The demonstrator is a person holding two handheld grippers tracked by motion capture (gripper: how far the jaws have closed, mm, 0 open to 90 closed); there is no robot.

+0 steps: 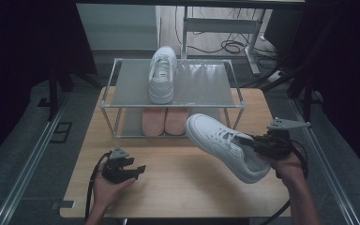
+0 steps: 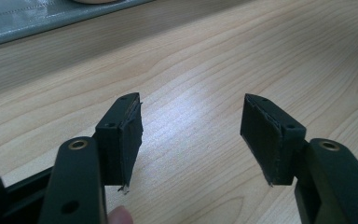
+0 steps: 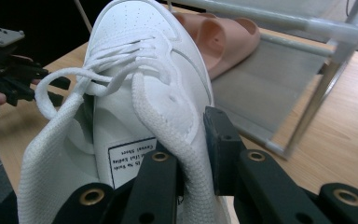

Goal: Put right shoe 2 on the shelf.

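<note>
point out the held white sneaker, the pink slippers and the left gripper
held white sneaker point(image 1: 225, 143), high view, on its laced upper
pink slippers point(image 1: 164, 119), high view, where the pair meets
left gripper point(image 2: 191, 135), left gripper view, midway between its fingertips

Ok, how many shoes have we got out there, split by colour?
White sneakers: 2, one on the rack's top shelf, one held in the right gripper.
Pink slippers: 2, side by side on the lower shelf.
Total: 4.
</note>
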